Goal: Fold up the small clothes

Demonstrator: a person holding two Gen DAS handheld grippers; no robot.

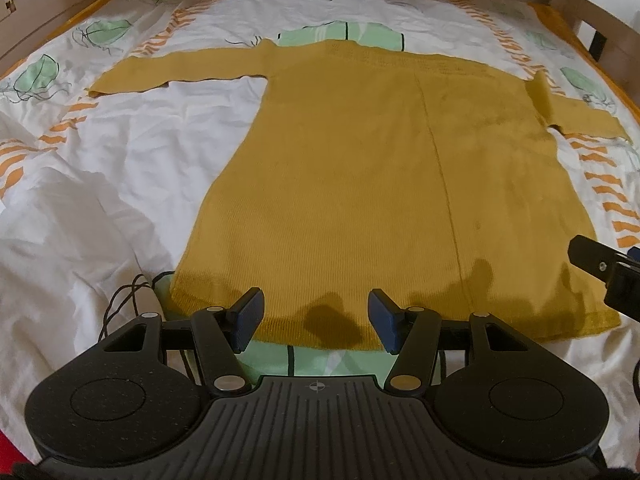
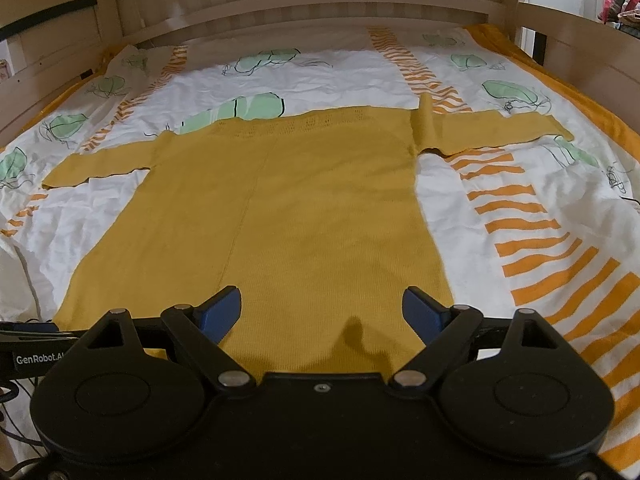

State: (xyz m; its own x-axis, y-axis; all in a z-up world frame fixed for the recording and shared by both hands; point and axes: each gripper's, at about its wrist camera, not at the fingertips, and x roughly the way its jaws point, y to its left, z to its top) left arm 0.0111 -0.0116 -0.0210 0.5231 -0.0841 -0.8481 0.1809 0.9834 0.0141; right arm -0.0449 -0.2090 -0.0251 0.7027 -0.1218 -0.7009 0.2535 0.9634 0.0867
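Observation:
A mustard-yellow knit sweater [image 1: 360, 168] lies flat on the bed, hem toward me, both sleeves spread out to the sides. It also shows in the right wrist view [image 2: 288, 208]. My left gripper [image 1: 316, 320] is open and empty, hovering over the left part of the hem. My right gripper [image 2: 322, 314] is open and empty over the right part of the hem. Part of the right gripper [image 1: 604, 268] shows at the right edge of the left wrist view.
The sweater lies on a white bedsheet [image 2: 500, 200] with green and orange prints. A wooden headboard [image 2: 304, 4] and side rails frame the bed. Rumpled sheet [image 1: 60, 216] and dark cables [image 1: 128, 296] lie to the left.

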